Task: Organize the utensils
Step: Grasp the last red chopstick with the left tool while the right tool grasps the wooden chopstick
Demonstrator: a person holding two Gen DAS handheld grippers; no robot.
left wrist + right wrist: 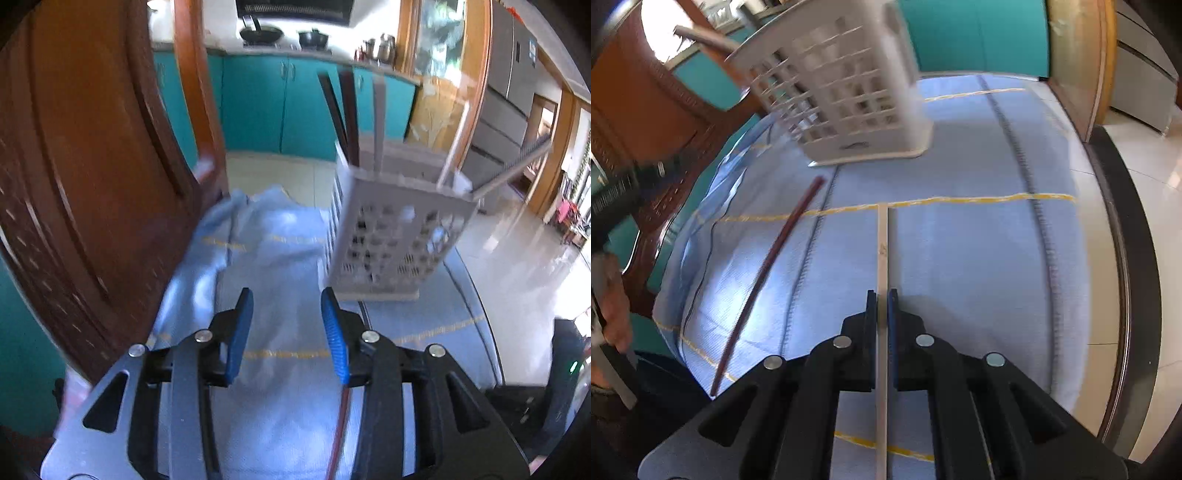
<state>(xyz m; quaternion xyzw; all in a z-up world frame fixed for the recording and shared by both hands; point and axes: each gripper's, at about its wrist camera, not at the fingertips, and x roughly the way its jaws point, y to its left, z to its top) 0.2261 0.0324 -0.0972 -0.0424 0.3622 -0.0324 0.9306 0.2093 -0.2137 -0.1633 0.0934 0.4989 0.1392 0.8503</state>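
Note:
A white perforated utensil holder [391,236] stands on the blue cloth ahead and right of my left gripper [288,332], which is open and empty. Dark and pale chopsticks [347,110] stick up from the holder. In the right wrist view my right gripper [882,306] is shut on a pale wooden chopstick [882,243] that points toward the holder [842,85]. A dark red chopstick [768,266] lies on the cloth to its left; its end also shows below my left gripper [341,424].
A blue cloth with yellow lines [960,258] covers the round table [1123,258]. A carved wooden chair back [92,166] stands close on the left. Teal kitchen cabinets [277,103] and tiled floor [517,251] lie beyond.

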